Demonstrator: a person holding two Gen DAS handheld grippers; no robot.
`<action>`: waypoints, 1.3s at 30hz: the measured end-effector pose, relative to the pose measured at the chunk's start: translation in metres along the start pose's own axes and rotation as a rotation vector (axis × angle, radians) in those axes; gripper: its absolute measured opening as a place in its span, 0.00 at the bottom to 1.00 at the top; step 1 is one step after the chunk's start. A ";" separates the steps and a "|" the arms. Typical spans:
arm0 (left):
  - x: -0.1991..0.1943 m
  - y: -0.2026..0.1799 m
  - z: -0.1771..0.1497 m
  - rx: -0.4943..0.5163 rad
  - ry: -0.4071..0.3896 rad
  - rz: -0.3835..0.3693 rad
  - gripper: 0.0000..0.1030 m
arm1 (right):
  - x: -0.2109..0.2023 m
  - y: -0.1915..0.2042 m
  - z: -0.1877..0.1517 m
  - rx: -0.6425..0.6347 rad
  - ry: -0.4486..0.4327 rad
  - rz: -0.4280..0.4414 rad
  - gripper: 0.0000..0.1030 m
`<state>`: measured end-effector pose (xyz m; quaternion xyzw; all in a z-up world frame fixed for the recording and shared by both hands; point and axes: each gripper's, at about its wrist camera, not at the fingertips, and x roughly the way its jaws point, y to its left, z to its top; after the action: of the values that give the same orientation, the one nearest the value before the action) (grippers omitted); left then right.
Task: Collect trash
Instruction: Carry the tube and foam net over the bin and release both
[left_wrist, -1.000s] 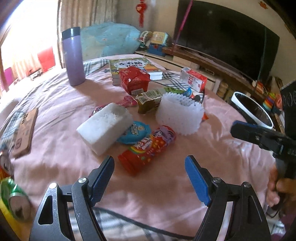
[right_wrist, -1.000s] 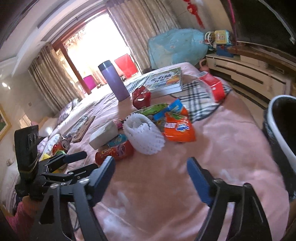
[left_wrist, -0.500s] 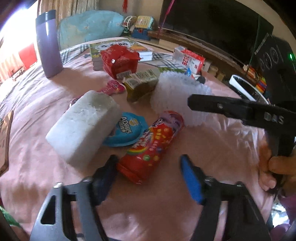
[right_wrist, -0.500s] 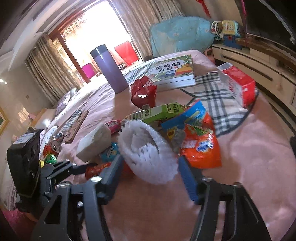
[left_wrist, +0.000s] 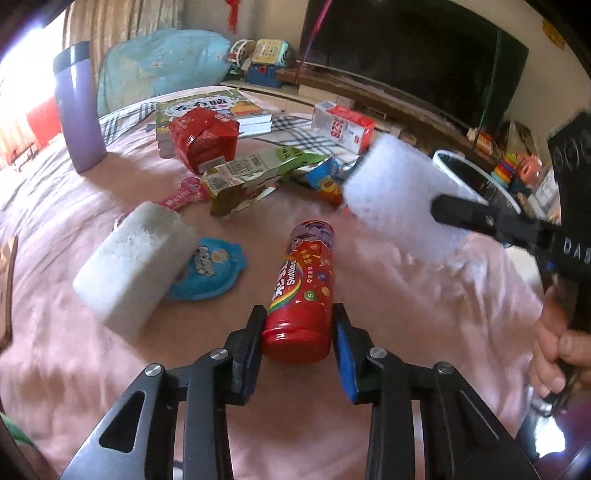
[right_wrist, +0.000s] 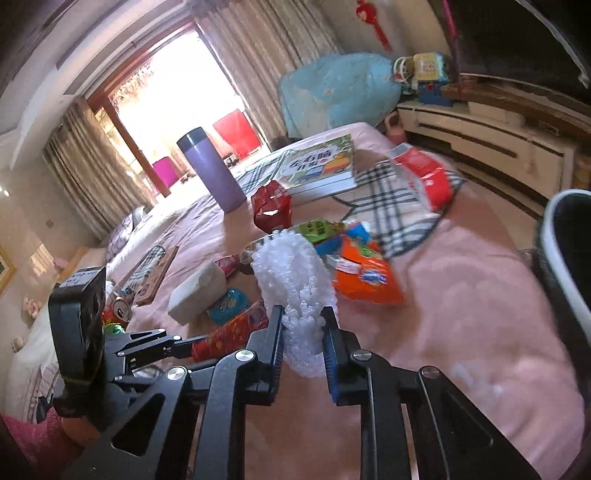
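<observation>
My left gripper (left_wrist: 297, 334) is shut on the near end of a red Skittles tube (left_wrist: 303, 284) lying on the pink tablecloth (left_wrist: 406, 314). My right gripper (right_wrist: 303, 345) is shut on a white foam net sleeve (right_wrist: 295, 280) and holds it off the table; the sleeve also shows in the left wrist view (left_wrist: 399, 195), beside the bin (left_wrist: 476, 177). The tube shows in the right wrist view (right_wrist: 231, 330), held in the left gripper's fingers (right_wrist: 151, 341).
Other litter lies on the table: a white foam block (left_wrist: 133, 258), blue wrapper (left_wrist: 210, 269), green carton (left_wrist: 255, 173), red carton (left_wrist: 203, 138), orange snack bag (right_wrist: 365, 277), red-white milk carton (left_wrist: 343, 125). A purple flask (left_wrist: 79, 107) and book (right_wrist: 321, 166) stand farther back.
Both grippers closed: the left on the Skittles tube, which now points away from me, the right on the foam sleeve, which has been lifted and carried right toward the bin.
</observation>
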<state>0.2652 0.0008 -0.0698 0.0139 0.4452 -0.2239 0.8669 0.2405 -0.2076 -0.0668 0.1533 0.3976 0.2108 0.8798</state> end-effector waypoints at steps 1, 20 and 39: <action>-0.002 -0.001 -0.002 -0.009 -0.004 -0.004 0.32 | -0.006 -0.002 -0.002 0.004 -0.005 -0.004 0.18; 0.000 -0.104 -0.006 -0.030 -0.075 -0.084 0.30 | -0.090 -0.088 -0.023 0.128 -0.100 -0.072 0.18; 0.034 -0.170 0.047 0.069 -0.102 -0.144 0.30 | -0.145 -0.157 -0.017 0.226 -0.215 -0.179 0.18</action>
<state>0.2507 -0.1757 -0.0381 0.0001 0.3924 -0.3012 0.8691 0.1801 -0.4126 -0.0542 0.2367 0.3346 0.0684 0.9096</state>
